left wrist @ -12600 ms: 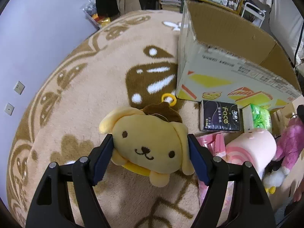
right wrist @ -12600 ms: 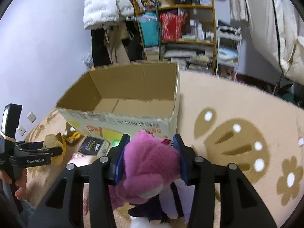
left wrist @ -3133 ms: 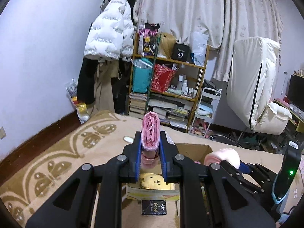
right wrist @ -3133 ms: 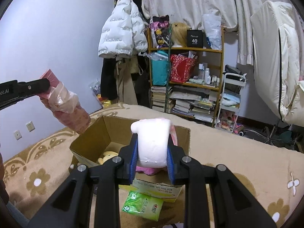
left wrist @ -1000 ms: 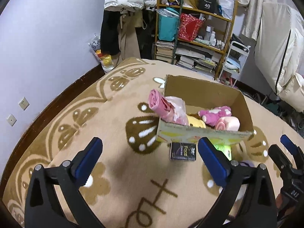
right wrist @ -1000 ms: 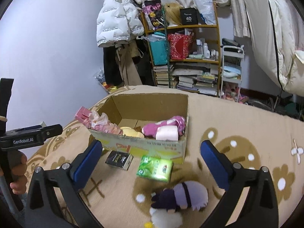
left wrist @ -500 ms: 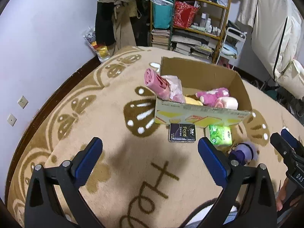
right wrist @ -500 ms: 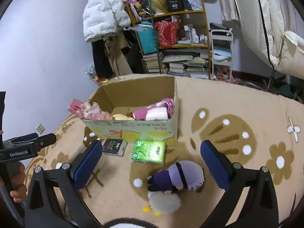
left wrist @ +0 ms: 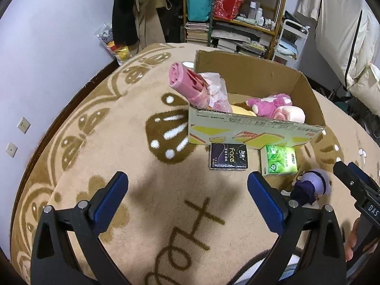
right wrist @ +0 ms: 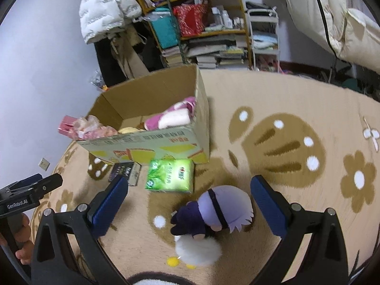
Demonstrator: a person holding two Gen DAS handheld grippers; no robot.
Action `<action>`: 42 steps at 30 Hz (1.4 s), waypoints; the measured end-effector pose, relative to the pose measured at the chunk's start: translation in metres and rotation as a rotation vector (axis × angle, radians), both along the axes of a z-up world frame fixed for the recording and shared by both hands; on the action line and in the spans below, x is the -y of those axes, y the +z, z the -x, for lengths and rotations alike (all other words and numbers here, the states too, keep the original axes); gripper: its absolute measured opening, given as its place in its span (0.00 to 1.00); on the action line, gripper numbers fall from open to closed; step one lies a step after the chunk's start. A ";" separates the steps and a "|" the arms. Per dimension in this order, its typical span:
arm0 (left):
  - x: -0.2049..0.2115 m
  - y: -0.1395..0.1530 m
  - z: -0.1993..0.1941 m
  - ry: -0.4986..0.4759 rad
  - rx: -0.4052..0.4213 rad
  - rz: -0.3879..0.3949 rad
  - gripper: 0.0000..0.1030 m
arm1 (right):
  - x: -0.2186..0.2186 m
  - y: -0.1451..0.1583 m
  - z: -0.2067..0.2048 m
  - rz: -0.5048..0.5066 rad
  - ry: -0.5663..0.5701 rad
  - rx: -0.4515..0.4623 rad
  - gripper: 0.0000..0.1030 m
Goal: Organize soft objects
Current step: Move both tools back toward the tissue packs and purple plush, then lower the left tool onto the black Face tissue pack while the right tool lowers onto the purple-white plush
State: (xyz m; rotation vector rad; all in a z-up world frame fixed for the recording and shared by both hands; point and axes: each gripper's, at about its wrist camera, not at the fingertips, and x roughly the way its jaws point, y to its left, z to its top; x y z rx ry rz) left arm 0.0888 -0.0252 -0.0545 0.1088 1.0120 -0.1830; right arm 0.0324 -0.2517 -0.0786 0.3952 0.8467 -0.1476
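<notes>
Fuzzy purple plush doll (right wrist: pixel 213 213) lies on shaggy carpet (right wrist: pixel 296 190) between the right gripper (right wrist: pixel 188 201)'s spread pads; left gripper (left wrist: pixel 187 191) equally wide.

Home bedroom: patterned rug (left wrist: pixel 118 142), cluttered bookshelf (right wrist: pixel 209 35), hanging puffer jacket (right wrist: pixel 104 9), folded mattress (left wrist: pixel 344 35).

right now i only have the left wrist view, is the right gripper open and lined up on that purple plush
Observer: Yes. The right gripper is wide open, and in its own camera the purple plush lies on the rug between the two fingers, not touched by either.
Operator: anything beside it that my finger is hiding
Observer: A white fluffy toy with small yellow bits lies right against the purple plush, on the side nearer the right gripper's camera.
</notes>
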 end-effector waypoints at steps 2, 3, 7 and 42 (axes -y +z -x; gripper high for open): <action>0.004 -0.004 -0.003 -0.009 -0.005 -0.006 0.97 | 0.001 -0.005 -0.003 -0.006 -0.006 -0.016 1.00; 0.006 -0.006 -0.005 -0.013 -0.008 -0.011 0.97 | 0.002 -0.008 -0.004 -0.010 -0.009 -0.024 1.00; 0.015 -0.018 -0.015 -0.030 -0.028 -0.017 0.97 | 0.005 -0.021 -0.011 -0.012 -0.023 -0.071 1.00; 0.060 -0.098 -0.061 -0.108 -0.154 -0.025 0.97 | 0.038 -0.093 -0.028 -0.076 -0.088 -0.303 0.70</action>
